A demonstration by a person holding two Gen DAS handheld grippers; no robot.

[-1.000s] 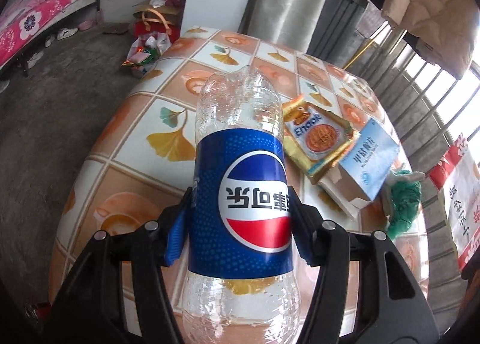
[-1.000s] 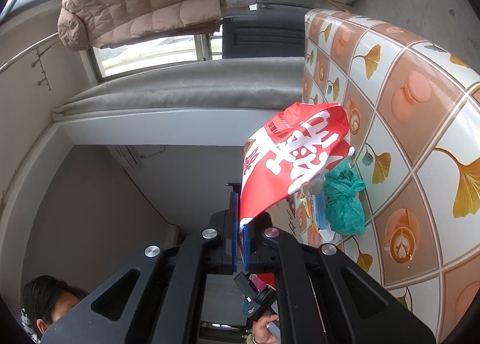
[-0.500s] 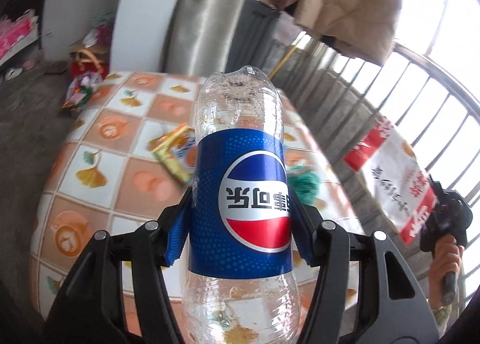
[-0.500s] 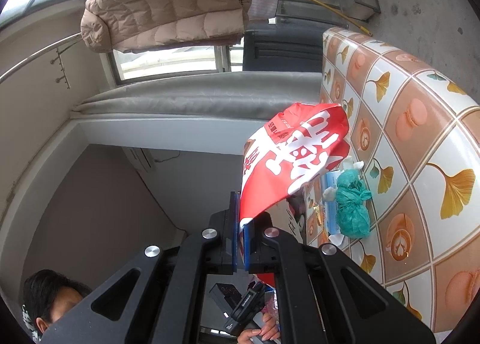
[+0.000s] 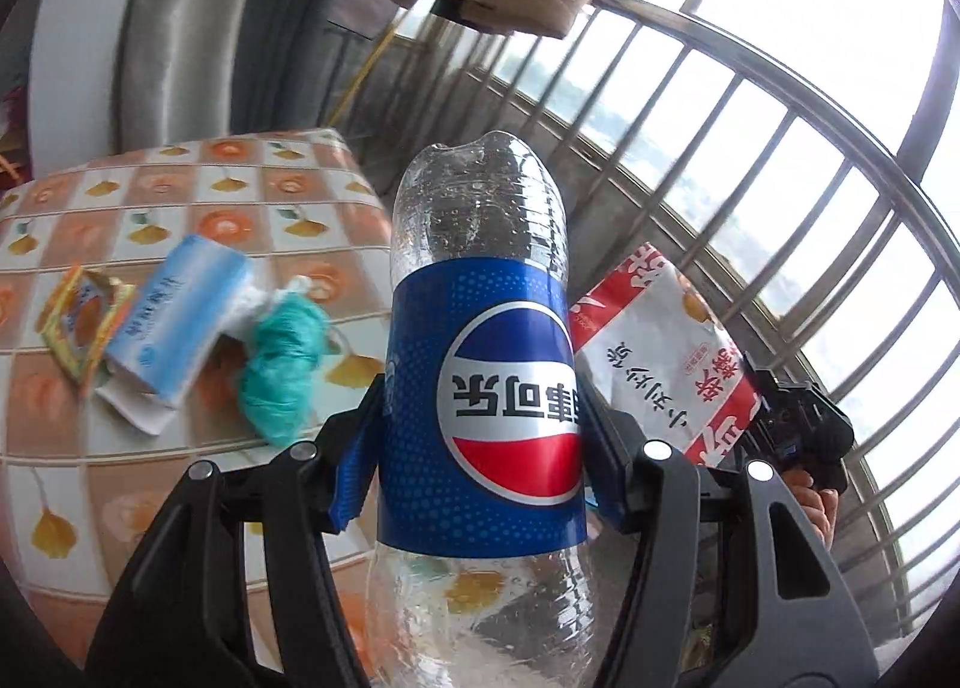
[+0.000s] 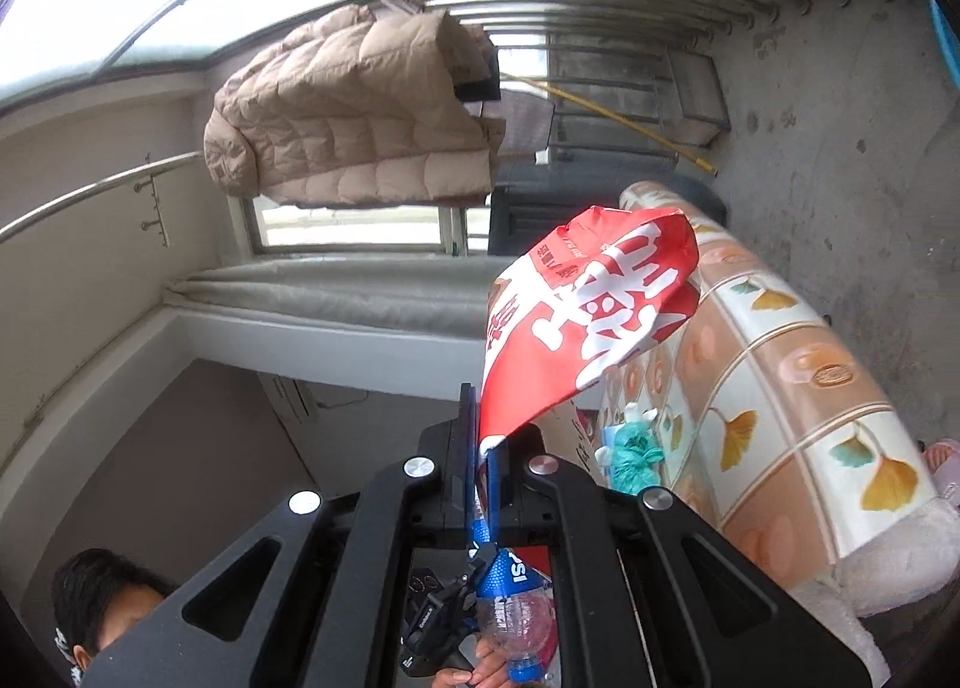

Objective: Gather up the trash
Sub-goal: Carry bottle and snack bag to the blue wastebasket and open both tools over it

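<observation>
- Left gripper (image 5: 480, 442), frame centre: clenched around Pepsi bottle (image 5: 480, 388).
- Right gripper (image 6: 483, 466), lower centre: pinching red snack bag (image 6: 588, 322).
- Tiled table (image 5: 180, 196), left: teal wad (image 5: 282, 364), blue carton (image 5: 174, 328).

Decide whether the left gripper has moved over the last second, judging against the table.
Yes. The left gripper, shut on the bottle, has swung right: the table now sits at the left, the railing ahead.

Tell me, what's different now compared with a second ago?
The left hand-held gripper has swung the Pepsi bottle away from over the table toward the window bars, so the red-and-white wrapper now shows beside it. Nothing was taken hold of or let go. The right hand-held gripper still pinches the wrapper; the blue packet and green bag stay on the table.
</observation>
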